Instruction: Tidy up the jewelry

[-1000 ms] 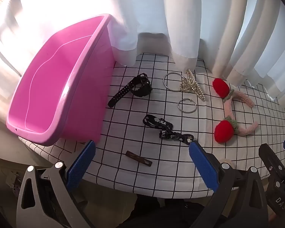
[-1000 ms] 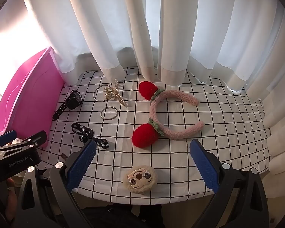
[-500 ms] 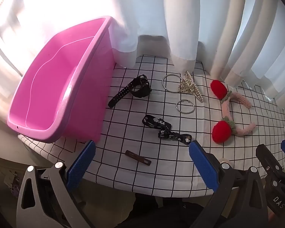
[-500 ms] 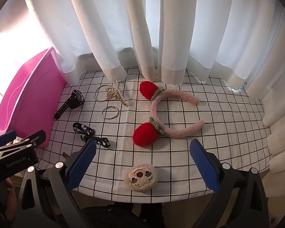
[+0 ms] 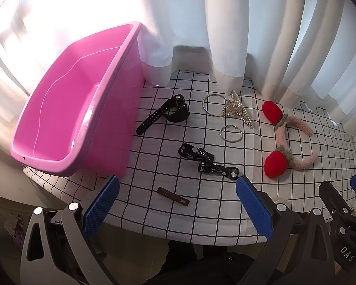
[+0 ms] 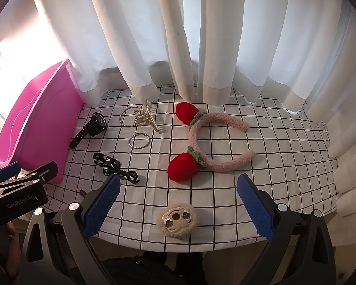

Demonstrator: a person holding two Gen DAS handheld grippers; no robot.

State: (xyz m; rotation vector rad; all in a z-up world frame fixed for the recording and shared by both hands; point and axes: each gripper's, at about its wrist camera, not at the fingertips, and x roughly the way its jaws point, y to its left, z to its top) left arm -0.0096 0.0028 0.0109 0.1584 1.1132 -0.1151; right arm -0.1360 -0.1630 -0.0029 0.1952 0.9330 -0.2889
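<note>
Fuzzy face clip [image 6: 177,220] only in right view; both tongs [image 5: 177,204] [image 6: 178,204] wide apart, empty.

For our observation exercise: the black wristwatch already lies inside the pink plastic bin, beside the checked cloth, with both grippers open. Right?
Not quite. The black wristwatch lies on the checked cloth, outside the pink plastic bin, as the left wrist view shows. The left gripper and right gripper are open.

A black watch [image 5: 170,112], silver hoops [image 5: 230,133] and a strawberry headband [image 5: 287,137] lie flat beside an upright pink bin [image 5: 66,109].
</note>
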